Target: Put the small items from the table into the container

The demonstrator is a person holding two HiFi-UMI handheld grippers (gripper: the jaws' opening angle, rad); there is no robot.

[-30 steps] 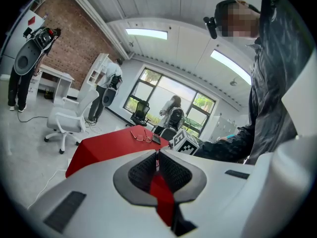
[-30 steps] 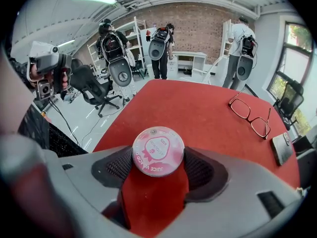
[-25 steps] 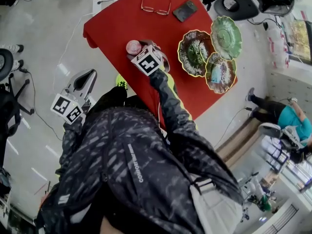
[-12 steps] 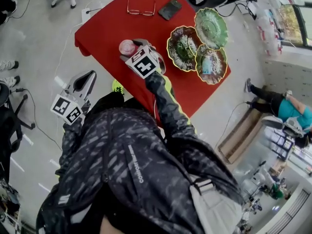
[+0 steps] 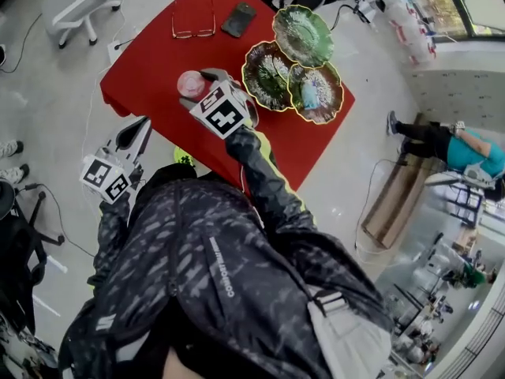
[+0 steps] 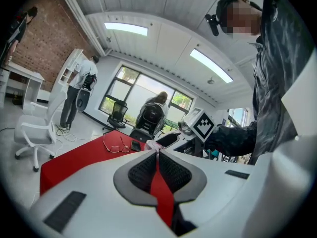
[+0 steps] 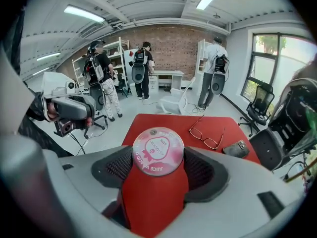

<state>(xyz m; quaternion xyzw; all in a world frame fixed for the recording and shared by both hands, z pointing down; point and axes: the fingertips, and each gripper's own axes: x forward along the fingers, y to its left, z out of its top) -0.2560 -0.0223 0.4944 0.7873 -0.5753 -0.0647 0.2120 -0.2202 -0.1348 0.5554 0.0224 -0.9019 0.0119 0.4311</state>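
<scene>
A round pink-lidded cup [image 7: 157,151] sits between the pads of my right gripper [image 5: 201,89], which is shut on it above the near left part of the red table [image 5: 150,61]. My left gripper [image 6: 157,153] is shut with nothing in it; in the head view it hangs over the floor, left of the table. Further along the table lie a pair of glasses [image 5: 193,31] and a dark phone [image 5: 238,19]. Three ornate green dishes [image 5: 268,75] cluster on the right side; one of them [image 5: 316,93] holds a small blue item.
The table stands on a pale floor with cables and a white power strip [image 5: 113,51] to its left. Office chairs [image 7: 174,100] and several people with backpacks [image 7: 142,68] stand beyond it. A person in teal [image 5: 465,152] sits at the far right.
The head view has swung, so the table now sits further left and up in frame. My right gripper keeps the pink cup over the same table area; the left stays off the table.
</scene>
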